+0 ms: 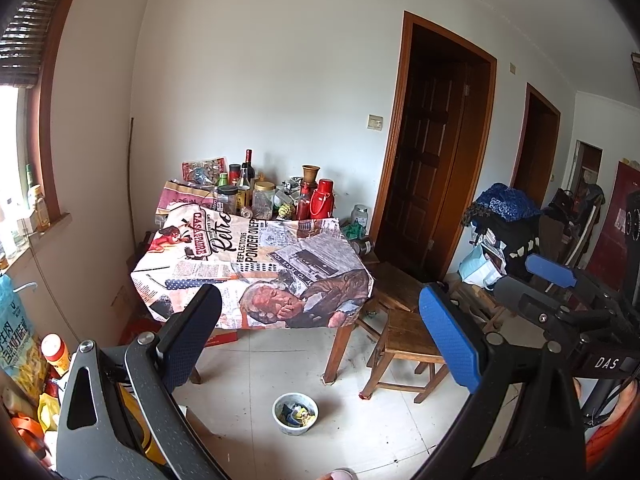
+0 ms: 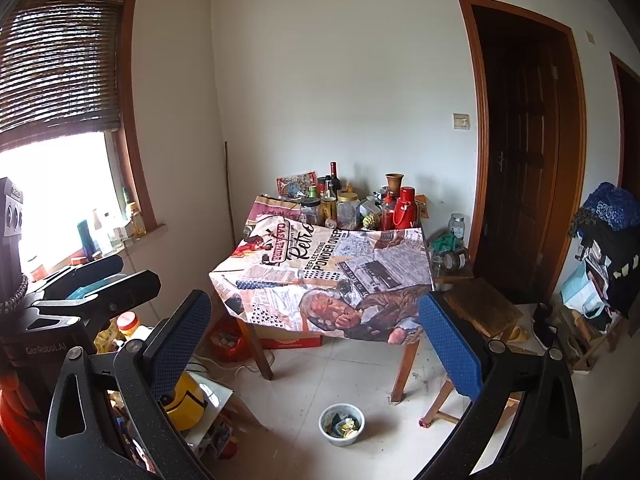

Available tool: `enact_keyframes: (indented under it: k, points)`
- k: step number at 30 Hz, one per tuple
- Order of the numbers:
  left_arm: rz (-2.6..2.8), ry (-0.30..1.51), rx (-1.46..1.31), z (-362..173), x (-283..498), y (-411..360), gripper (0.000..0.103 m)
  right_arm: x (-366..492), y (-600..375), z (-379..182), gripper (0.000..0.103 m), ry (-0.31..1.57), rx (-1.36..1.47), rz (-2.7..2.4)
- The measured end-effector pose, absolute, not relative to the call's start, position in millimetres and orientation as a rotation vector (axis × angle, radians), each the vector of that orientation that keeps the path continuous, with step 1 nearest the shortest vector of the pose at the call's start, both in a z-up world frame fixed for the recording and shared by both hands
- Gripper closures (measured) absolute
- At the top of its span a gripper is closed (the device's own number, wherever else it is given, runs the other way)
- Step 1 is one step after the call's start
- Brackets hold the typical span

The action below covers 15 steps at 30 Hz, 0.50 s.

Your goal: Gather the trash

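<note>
Both grippers are hanging above the floor, facing the table. The left gripper (image 1: 320,328) is standing with its jaws spread wide and nothing between them; its blue pads (image 1: 448,344) are framing the view. The right gripper (image 2: 316,338) is likewise gaping wide and holding nothing. In the left wrist view the right gripper (image 1: 552,270) is showing at the right edge, and in the right wrist view the left one (image 2: 88,276) is sitting at the left edge.

Just beyond the fingers, a small white bowl (image 1: 295,414) (image 2: 341,425) is sitting on the pale floor tiles, in front of the table, holding scraps of yellow and dark wrappers (image 1: 297,413) (image 2: 345,426). A wooden stool (image 1: 404,340) is standing to its right, beside the table leg.

Farther on, the table (image 1: 340,344) (image 2: 404,368) is wearing a newspaper-print cloth (image 1: 256,264) (image 2: 324,276) that is draping over its front edge. Bottles and jars (image 1: 264,196) (image 2: 348,204) are crowding the back of it against the white wall. To the right, a dark wooden door (image 1: 424,172) (image 2: 520,168) is standing in its frame; on the left, a window with a blind (image 2: 60,68) is letting in light.
</note>
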<state>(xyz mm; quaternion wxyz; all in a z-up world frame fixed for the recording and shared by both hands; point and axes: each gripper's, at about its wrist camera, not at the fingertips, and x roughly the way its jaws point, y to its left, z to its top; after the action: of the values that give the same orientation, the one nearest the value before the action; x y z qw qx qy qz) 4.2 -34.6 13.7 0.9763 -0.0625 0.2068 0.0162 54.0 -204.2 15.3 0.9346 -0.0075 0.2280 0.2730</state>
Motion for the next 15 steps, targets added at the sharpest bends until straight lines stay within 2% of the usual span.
enact_keyframes:
  k: [15]
  points:
    - [0.030, 0.408, -0.115, 12.9, 2.4, -38.1, 0.002, 54.3, -203.8, 13.7, 0.000, 0.469, -0.023, 0.550]
